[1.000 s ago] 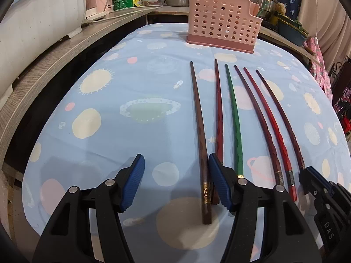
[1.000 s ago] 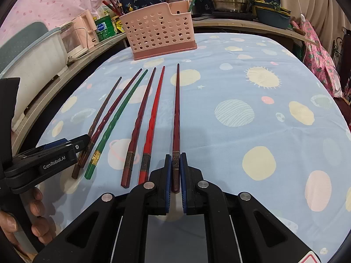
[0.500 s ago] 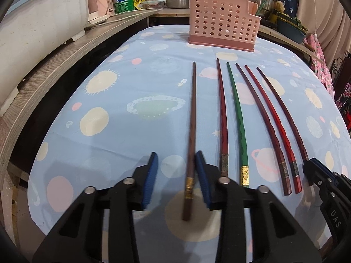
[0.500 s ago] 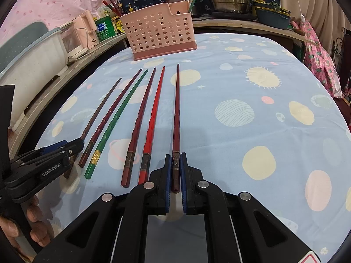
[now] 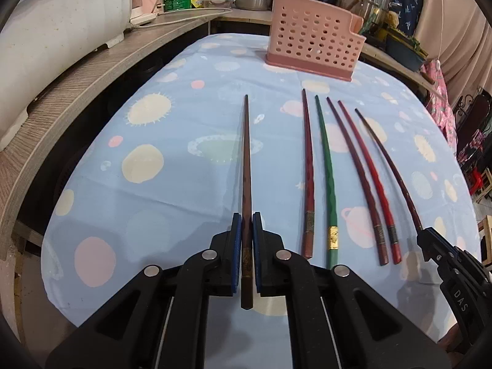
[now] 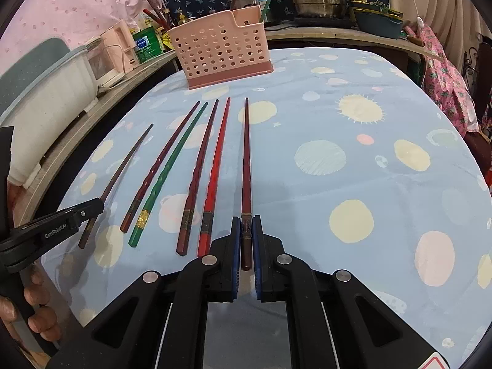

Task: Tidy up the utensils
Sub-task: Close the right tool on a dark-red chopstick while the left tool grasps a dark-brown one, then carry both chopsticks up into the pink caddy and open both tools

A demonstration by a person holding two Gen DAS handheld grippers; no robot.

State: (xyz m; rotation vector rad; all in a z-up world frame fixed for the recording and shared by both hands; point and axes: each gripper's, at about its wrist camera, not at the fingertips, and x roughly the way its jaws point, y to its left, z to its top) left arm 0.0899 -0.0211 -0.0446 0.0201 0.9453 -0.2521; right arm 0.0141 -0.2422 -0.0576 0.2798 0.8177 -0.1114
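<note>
Two hand-held grippers of matte black plastic are seen, alike in build. On the left gripper each finger is faced with a blue pad, and round silver screw heads are set at the joints of the angled arms, which are pierced by long cut-outs. The right gripper is made the same way, with a red-edged label at its near right corner. White lettering is printed along each gripper's side. A bare hand is seen without a sleeve.
</note>
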